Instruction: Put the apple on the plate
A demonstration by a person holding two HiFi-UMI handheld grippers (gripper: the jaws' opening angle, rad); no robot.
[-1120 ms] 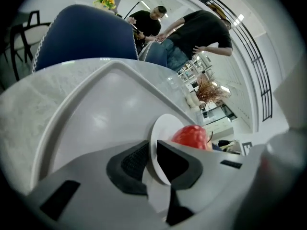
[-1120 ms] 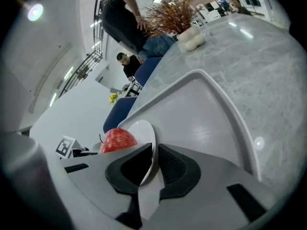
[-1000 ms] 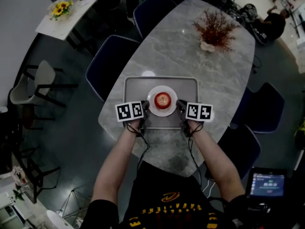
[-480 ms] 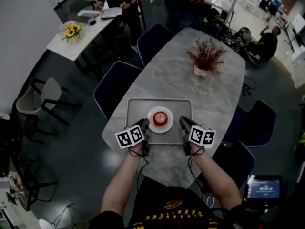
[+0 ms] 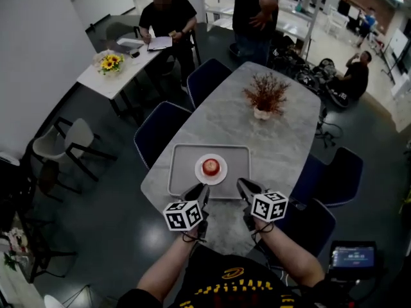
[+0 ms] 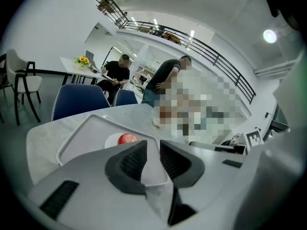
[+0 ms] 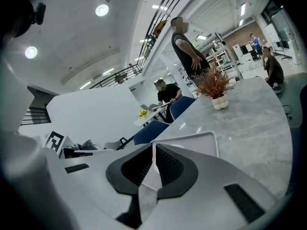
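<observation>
A red apple point(image 5: 210, 167) sits on a small white plate point(image 5: 220, 176) in the middle of a grey tray point(image 5: 182, 172) on the marble table. Both grippers hover near the table's front edge, short of the tray and touching nothing. My left gripper point(image 5: 200, 193) has its jaws a little apart and empty. In the left gripper view, the left gripper point(image 6: 153, 145) looks over the tray point(image 6: 72, 138) at the apple point(image 6: 127, 138). My right gripper point(image 5: 243, 186) holds nothing. In its own view, the right gripper point(image 7: 153, 147) has fingertips almost meeting, with the tray rim point(image 7: 201, 137) beyond.
A dried red plant in a white pot point(image 5: 264, 97) stands at the table's far end. Blue chairs point(image 5: 160, 130) ring the table. People sit and stand behind it. A side table with sunflowers point(image 5: 110, 63) is at the left. A lit tablet point(image 5: 351, 256) is at the lower right.
Both grippers have lifted from beside the plate and drawn back toward the person, off the tray. The apple stays on the plate. The head view now takes in more of the room.
</observation>
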